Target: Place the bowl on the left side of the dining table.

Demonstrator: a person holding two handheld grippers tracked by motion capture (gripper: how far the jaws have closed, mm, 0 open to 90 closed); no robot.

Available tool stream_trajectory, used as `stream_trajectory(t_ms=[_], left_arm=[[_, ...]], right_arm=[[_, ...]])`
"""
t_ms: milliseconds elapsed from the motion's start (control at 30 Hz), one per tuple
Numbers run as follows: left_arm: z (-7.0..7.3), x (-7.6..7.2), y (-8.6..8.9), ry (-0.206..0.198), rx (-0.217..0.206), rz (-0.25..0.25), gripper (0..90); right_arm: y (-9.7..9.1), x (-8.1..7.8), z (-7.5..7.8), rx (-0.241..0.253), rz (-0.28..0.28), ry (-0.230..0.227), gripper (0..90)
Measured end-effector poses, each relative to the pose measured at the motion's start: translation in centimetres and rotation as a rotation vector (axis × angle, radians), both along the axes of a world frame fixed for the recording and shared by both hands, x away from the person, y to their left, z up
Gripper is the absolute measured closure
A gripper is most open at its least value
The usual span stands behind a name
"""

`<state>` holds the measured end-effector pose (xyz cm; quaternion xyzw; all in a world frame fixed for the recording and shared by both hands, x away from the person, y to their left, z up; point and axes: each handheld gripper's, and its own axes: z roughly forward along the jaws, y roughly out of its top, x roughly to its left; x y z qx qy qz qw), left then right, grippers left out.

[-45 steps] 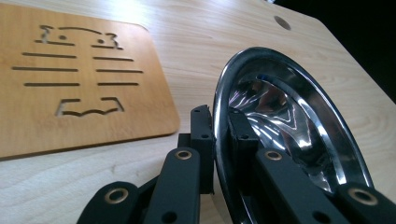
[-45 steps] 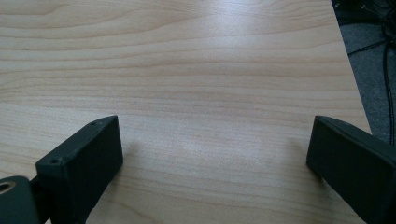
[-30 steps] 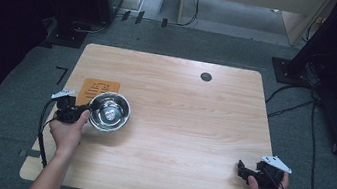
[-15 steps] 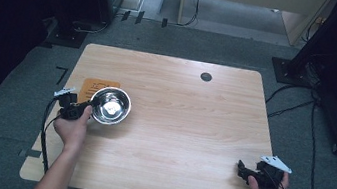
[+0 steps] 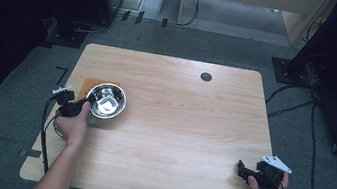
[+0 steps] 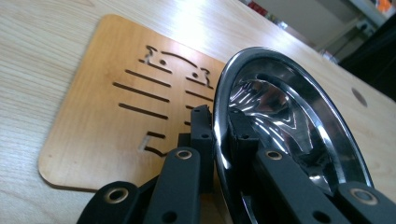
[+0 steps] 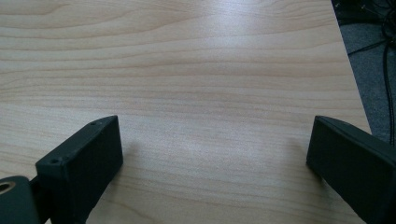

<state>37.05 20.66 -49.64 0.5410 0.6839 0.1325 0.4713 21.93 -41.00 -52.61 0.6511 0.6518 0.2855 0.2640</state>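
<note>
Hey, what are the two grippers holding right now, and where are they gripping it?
The left gripper pinches the metal bowl by its rim, one jaw inside and one outside. The right gripper is open and holds nothing.

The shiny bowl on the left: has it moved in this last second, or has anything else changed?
Yes. The left gripper, clamped on the rim of the metal bowl, has carried it a little toward the table's far side, further over the wooden trivet, so less of the trivet shows from above. The grip has not changed. The right gripper has stayed open at the table's near right corner.
</note>
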Motion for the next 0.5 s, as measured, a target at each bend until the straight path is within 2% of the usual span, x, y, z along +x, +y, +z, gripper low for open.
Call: stream_trajectory(t_ms=[200,333,367,500], left_arm=[[-0.4,0.5,0.6,0.024,-0.008,0.073,84.3],[-0.5,0.8,1.0,0.033,-0.030,0.112,84.3],[-0.6,1.0,1.3,0.041,-0.038,0.141,84.3],[-0.9,1.2,1.7,0.051,-0.044,0.177,84.3]], right_arm=[[0.0,0.0,0.0,0.000,0.000,0.000,3.1],[0.0,0.0,0.0,0.001,-0.001,0.001,3.1],[0.0,0.0,0.0,0.000,0.000,0.000,3.1],[0.0,0.0,0.0,0.000,0.000,0.000,3.1]])
